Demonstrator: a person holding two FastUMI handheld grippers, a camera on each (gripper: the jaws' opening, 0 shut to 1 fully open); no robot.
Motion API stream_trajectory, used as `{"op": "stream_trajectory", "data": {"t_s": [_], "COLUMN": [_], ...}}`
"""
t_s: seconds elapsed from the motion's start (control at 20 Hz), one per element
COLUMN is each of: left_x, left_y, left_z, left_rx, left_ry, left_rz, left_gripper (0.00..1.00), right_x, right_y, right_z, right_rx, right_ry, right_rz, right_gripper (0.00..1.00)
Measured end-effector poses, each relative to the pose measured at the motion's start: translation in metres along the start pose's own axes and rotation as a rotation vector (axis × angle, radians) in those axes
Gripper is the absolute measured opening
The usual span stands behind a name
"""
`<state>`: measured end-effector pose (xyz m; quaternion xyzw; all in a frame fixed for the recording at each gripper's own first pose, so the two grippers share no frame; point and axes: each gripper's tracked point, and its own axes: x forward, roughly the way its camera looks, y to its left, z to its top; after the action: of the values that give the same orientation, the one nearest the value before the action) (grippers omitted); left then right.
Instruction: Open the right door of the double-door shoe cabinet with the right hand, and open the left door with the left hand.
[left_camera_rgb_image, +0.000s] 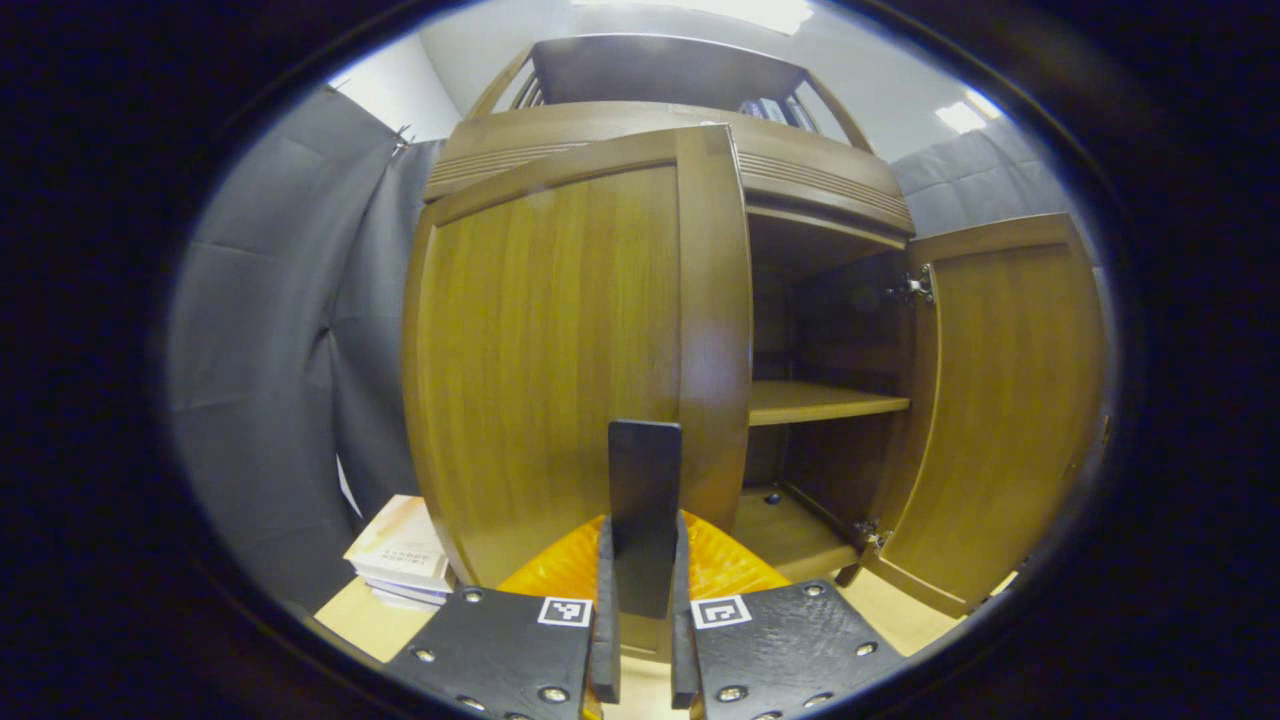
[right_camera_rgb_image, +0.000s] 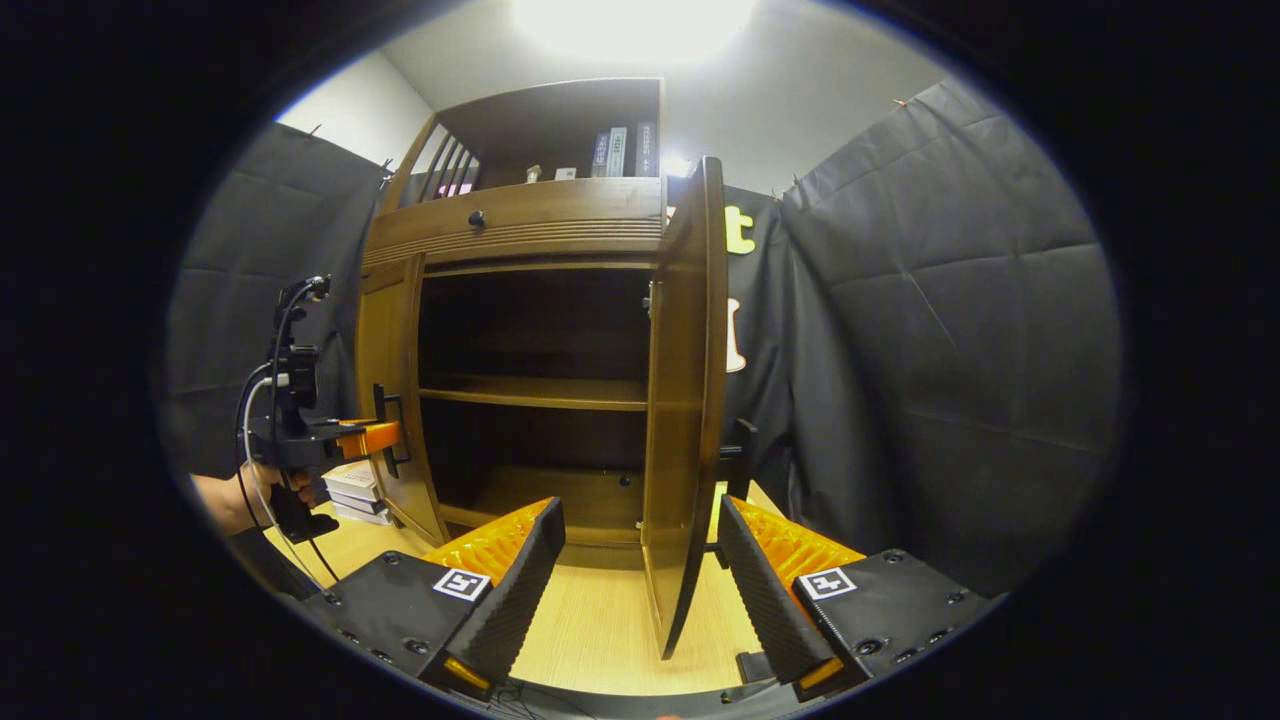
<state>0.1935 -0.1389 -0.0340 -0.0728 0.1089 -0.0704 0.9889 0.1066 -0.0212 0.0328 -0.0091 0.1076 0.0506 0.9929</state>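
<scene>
Two doors on the shoe cabinet, both swung off the front. In the right gripper view the right door stands wide open, turned edge-on to the camera, long axis upright, its free edge pointing out toward the viewer and away from the shelves. The right gripper sits with fingers spread wide, one on each side of the door's lower edge, neither pad touching the wood: released. A dark handle shows on the door's far face, just beyond the right finger.

Left door in the left gripper view: partly open, face toward the camera, long axis upright, free edge pulled forward off the cabinet frame. Its upright bar handle runs vertically between the fingers of the left gripper; both fingers press its sides, clenched on it. In the right gripper view the same gripper appears at far left, held by a hand, tip at the handle on the left door.

Interior: middle shelf horizontal, bottom board below it, both bare. Books upright on the open top shelf. A stack of books lies on the wood floor just left of the cabinet.
</scene>
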Motion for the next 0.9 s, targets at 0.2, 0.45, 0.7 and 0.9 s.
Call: {"op": "stream_trajectory", "data": {"t_s": [0.2, 0.45, 0.7, 0.9], "left_x": [-0.024, -0.053, -0.076, -0.086], "left_y": [0.013, 0.038, 0.063, 0.078], "left_z": [-0.003, -0.006, -0.007, -0.006], "left_rx": [0.0, -0.007, -0.015, -0.025], "left_ry": [-0.006, -0.003, -0.008, -0.005], "left_rz": [0.004, 0.024, 0.041, 0.056], "left_gripper": [0.23, 0.2, 0.19, 0.19], "right_x": [0.003, 0.007, 0.016, 0.026], "right_y": [0.017, 0.045, 0.07, 0.093], "right_z": [0.004, 0.01, 0.014, 0.012], "right_rx": [0.008, 0.005, -0.003, -0.01], "right_ry": [-0.016, -0.03, -0.041, -0.028], "right_rz": [0.038, 0.093, 0.139, 0.177], "right_gripper": [0.96, 0.99, 0.96, 0.94]}}
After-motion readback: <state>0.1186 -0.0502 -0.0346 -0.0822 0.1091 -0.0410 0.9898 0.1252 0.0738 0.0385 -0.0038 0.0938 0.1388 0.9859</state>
